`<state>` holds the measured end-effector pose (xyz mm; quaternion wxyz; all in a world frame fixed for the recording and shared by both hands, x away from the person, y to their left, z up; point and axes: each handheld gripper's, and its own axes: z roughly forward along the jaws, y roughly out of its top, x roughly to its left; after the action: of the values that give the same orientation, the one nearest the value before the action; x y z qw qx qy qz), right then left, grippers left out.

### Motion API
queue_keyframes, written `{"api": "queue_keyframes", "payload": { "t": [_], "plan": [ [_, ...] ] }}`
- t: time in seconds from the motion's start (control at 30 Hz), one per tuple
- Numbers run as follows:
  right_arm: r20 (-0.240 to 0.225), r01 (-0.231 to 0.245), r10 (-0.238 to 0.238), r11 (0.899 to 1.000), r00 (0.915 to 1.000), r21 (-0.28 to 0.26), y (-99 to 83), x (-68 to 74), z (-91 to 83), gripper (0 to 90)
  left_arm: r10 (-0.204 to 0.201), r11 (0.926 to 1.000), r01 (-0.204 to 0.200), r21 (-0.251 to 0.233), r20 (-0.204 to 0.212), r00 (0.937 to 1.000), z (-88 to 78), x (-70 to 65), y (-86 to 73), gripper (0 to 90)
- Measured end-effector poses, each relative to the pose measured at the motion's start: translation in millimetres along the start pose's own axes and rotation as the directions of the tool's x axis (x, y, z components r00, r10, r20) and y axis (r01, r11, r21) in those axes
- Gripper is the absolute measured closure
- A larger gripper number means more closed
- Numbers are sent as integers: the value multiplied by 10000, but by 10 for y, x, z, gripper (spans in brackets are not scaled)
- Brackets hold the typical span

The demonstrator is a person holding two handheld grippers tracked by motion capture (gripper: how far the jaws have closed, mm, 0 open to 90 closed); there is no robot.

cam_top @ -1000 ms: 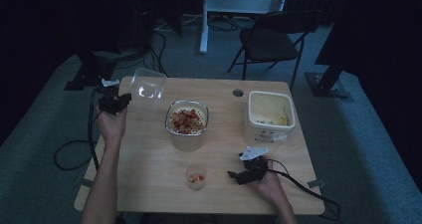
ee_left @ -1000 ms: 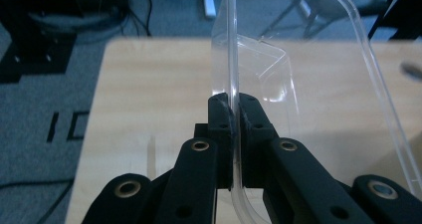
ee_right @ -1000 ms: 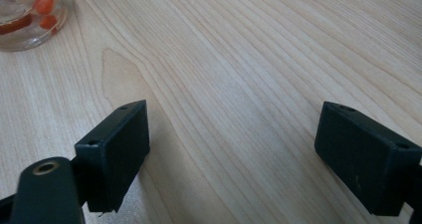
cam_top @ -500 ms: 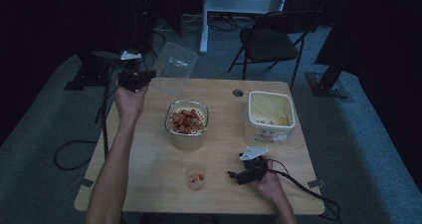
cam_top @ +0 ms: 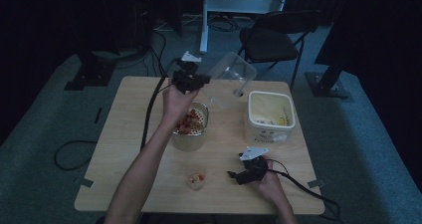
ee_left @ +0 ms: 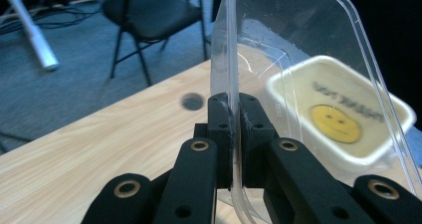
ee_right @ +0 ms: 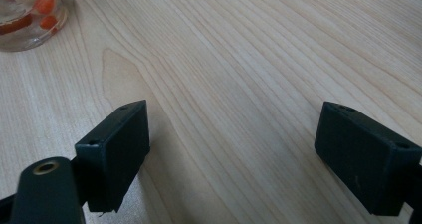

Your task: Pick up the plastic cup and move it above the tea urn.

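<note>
- Two black jaws of the left gripper point(ee_left: 234, 115) are pressed together on the thin edge of a clear plastic lid point(ee_left: 298, 59); in the left gripper view the lid rises upright from between the pads, its rim curving off to the right
- From the high view, the left gripper point(cam_top: 195, 79) is held up over the far side of the table point(cam_top: 124, 134), the clear plastic lid point(cam_top: 230, 78) tilted beyond it, between the strainer bowl and the cream tub
- Below the left hand stands the strainer bowl point(cam_top: 191, 129) holding red and pale pieces; the forearm reaches across its near-left side
- Seen through the lid in the left gripper view, the cream tub point(ee_left: 343, 122) shows a yellow smiling face inside; in the high view the cream tub point(cam_top: 269, 115) stands at the right of the table, uncovered
- Nearer the person, the right gripper point(cam_top: 238, 174) lies low on the wood at the near right, its grey plate uppermost; in the right gripper view its jaws stand wide apart with bare tabletop between them point(ee_right: 231, 149)
- Off to that gripper's left sits a small clear cup point(cam_top: 196, 180) with orange-red bits; the same small clear cup point(ee_right: 27, 15) shows at the top left corner of the right gripper view
</note>
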<state>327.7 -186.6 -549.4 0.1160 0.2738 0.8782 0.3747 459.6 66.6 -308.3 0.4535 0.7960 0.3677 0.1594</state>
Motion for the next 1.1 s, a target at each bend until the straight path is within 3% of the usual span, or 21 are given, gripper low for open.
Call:
{"api": "queue_keyframes", "payload": {
  "t": [0.27, 0.57, 0.67, 0.8, 0.83, 0.9, 0.93, 1.0, 1.1],
  "plan": [
    [4, -14, 14, 10000, 10000, 5, -1, 2, -2, 140, 256, 9993, -280, 233, 976, 9949, 313, -391, 118, 870],
    [31, -61, 61, 10000, 10000, 10, -2, 7, -4, 141, 399, 9982, -461, 378, 1511, 9877, 508, -633, 187, 869],
    [27, -39, 39, 10000, 10000, 2, -4, 6, -4, 141, 369, 9982, -445, 399, 1748, 9839, 537, -684, 210, 869],
    [38, -32, 32, 10000, 10000, 4, -4, 5, -5, 141, 247, 9972, -406, 635, 2340, 9719, 637, -756, 228, 865],
    [39, -56, 56, 10000, 10000, 0, -4, 7, -4, 141, 178, 9972, -357, 657, 2552, 9667, 664, -767, 226, 848],
    [26, -43, 43, 10000, 10000, -14, -4, 6, -3, 141, 264, 9985, -385, 401, 2674, 9632, 665, -787, 224, 618],
    [20, -68, 68, 10000, 10000, 7, -3, 8, -6, 141, 274, 9991, -352, 222, 2826, 9588, 640, -779, 228, 574],
    [17, -46, 46, 10000, 10000, -11, -3, 7, -4, 141, 257, 9997, -245, -77, 3026, 9528, 578, -753, 245, 523],
    [38, -31, 31, 10000, 10000, -5, -4, 5, -4, 142, 360, 9992, -288, -287, 2944, 9550, 479, -706, 266, 512]
  ]
}}
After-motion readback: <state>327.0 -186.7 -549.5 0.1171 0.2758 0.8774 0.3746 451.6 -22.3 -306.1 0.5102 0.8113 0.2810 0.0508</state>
